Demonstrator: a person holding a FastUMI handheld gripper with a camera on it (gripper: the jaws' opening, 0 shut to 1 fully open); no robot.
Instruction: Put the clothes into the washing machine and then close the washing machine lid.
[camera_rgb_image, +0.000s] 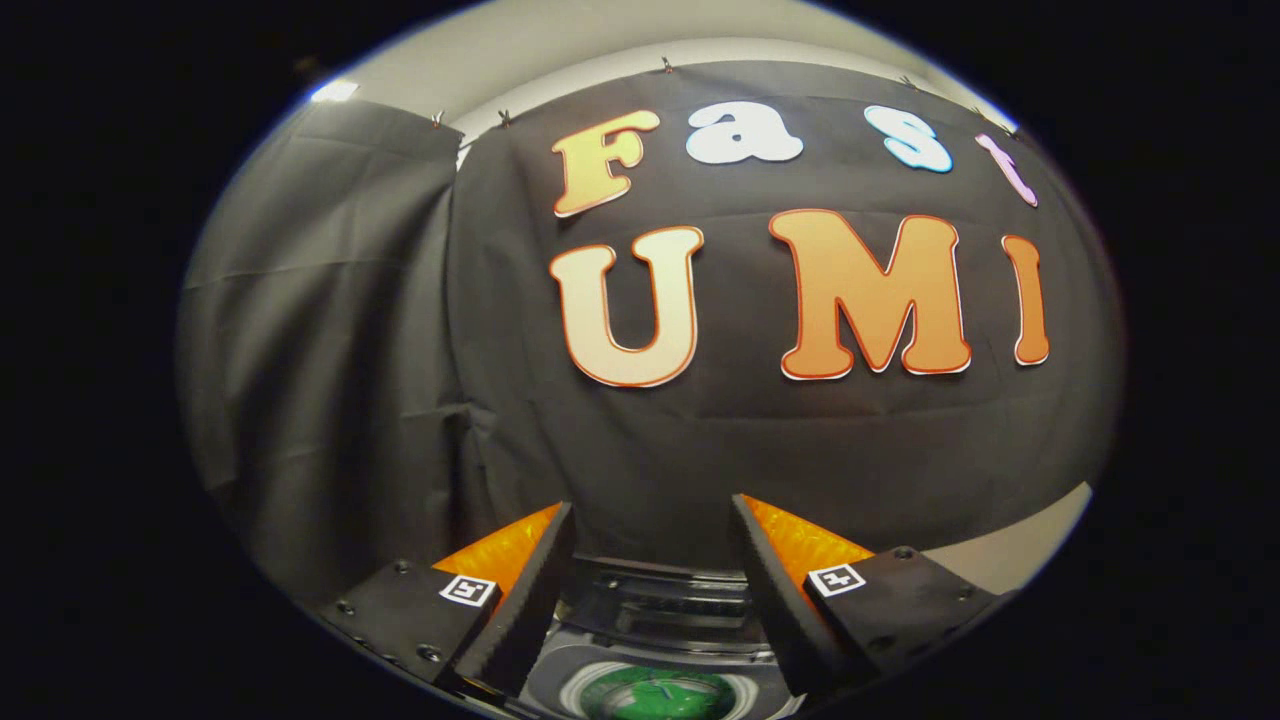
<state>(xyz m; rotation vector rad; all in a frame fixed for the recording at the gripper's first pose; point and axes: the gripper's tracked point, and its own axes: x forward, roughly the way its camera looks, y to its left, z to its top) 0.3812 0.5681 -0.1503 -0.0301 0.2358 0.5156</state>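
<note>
Below, the gripper (650, 560) fingers stand apart, empty, above the grey top-loading washing machine (655, 610); green cloth (655, 697) inside looks soft, light, pinchable anywhere.

Place: a recording booth (not a home laundry room)
Proof: black cloth wall (640, 440) at 12 o'clock, washing machine (655, 620) at 6

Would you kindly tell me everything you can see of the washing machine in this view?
The washing machine lies below the open gripper, seen in the gap between its spread fingers. Its top looks like grey plastic, with a darker, glossy raised panel along the back, close to the black cloth wall. A pale ring rims the round drum opening, which holds something green, perhaps clothing; I cannot tell. The lid's position is not clear. The fingers grip nothing and do not appear to touch the machine.
</note>
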